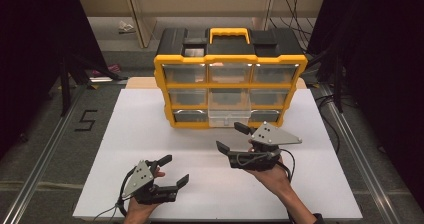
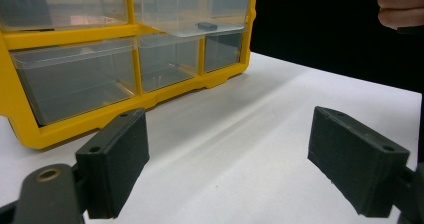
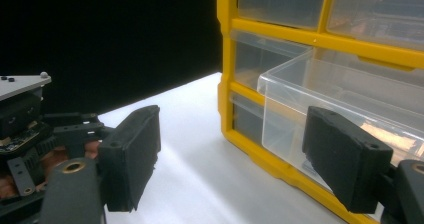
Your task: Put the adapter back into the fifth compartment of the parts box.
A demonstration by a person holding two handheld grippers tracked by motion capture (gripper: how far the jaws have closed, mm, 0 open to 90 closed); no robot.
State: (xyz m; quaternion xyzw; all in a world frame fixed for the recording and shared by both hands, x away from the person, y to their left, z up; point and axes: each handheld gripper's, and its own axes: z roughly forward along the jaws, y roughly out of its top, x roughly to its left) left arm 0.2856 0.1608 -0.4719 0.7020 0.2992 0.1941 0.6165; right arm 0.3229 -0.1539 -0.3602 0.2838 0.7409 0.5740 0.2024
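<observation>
A yellow and black organiser cabinet with clear drawers stands at the back middle of the white table. Its centre drawer is pulled out toward me. In the left gripper view a small dark piece lies in that drawer. My right gripper hovers just in front of the drawer, open and holding nothing. In the right gripper view it has the drawer's corner beyond its right jaw. My left gripper rests open near the front left, and it is empty.
The cabinet has three rows of clear drawers, the others pushed in. A metal rail runs along the table's left side and dark floor lies beyond. The other hand shows in the left gripper view's top right corner.
</observation>
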